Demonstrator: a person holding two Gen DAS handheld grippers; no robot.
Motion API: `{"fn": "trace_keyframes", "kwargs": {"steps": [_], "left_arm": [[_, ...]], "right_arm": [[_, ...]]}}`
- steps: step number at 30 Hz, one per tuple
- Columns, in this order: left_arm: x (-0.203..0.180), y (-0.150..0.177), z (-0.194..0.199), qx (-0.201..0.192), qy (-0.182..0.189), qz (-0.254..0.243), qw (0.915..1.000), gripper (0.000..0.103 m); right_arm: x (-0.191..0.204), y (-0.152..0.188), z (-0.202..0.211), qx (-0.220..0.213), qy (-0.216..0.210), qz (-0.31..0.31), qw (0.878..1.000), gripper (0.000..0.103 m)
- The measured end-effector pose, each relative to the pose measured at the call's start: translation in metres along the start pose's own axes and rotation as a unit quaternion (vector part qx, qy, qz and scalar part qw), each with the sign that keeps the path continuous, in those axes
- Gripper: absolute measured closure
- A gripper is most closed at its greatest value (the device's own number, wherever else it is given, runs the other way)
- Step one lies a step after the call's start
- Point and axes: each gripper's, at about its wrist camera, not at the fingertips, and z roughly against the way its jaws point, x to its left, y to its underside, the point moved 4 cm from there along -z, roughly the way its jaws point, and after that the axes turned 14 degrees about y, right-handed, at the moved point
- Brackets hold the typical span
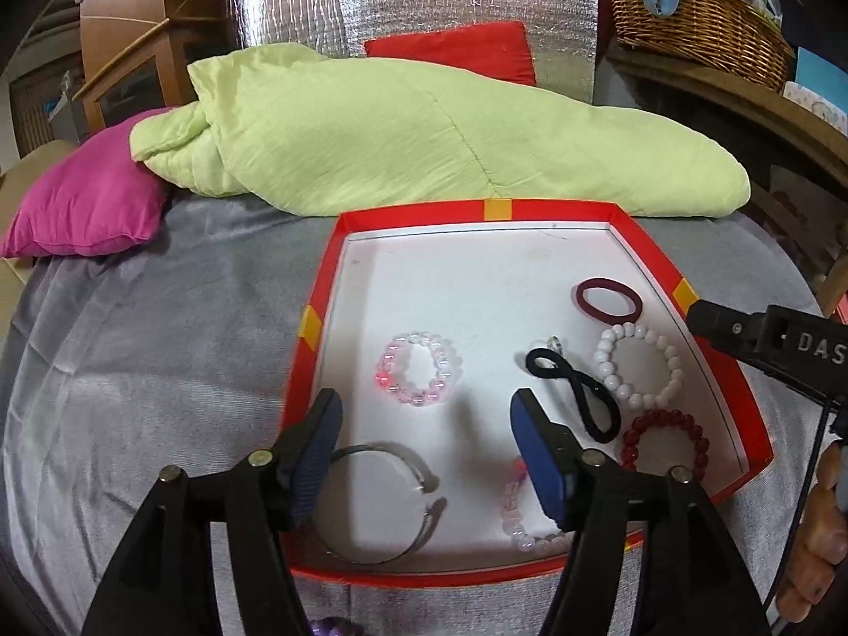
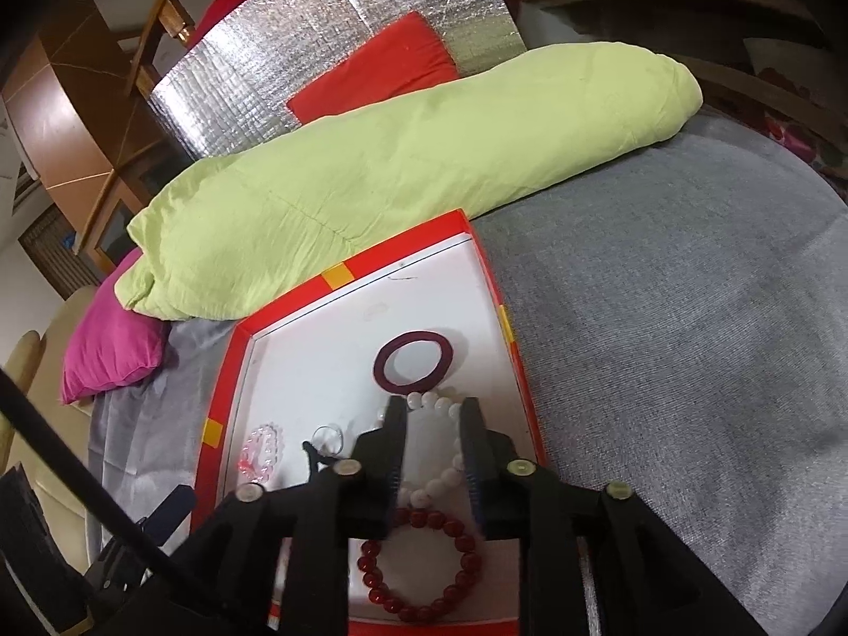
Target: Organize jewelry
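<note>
Left gripper (image 1: 426,426): jaws stand wide apart over the near part of the tray, with nothing between the blue pads.
Right gripper (image 2: 434,437): jaws partly apart, straddling the white bead bracelet without pressing on it; in the left wrist view its black body enters at 3 o'clock.
Tray (image 1: 310,328): red rim, white floor, lying on the grey bedcover (image 1: 159,371).
Clear pink bead bracelet (image 1: 418,368): middle of the tray floor, alone.
White bead bracelet (image 1: 638,365): at 3 o'clock from the pink one, near the right rim.
Maroon hair band (image 1: 609,301): at 12 o'clock from the white bracelet, just beside it.
Black hair tie (image 1: 577,392): twisted into a figure 8, touching the white bracelet's left side.
Red bead bracelet (image 1: 665,445): at 6 o'clock from the white one.
Metal bangle (image 1: 381,509): near left corner, partly under the left pad.
Pale pink bead bracelet (image 1: 517,519): near edge, partly hidden by the right pad.
Bedding: green quilt (image 1: 424,132) at 12 o'clock beyond the tray, magenta pillow (image 1: 90,206) at 10 o'clock.
</note>
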Motion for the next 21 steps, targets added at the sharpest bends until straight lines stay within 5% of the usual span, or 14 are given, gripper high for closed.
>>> {"fn": "trace_keyframes", "kwargs": {"steps": [5,21], "left_arm": [[0.011,0.0,0.021,-0.018,-0.03,-0.007,0.9993,0.03],[0.017,0.02,0.094,-0.066,-0.053,-0.04,0.9956,0.019]], "right_arm": [[0.006,0.003,0.02,-0.008,-0.005,0.026,1.0,0.057],[0.016,0.059,0.093,-0.053,0.09,0.166,0.981,0.052]]}}
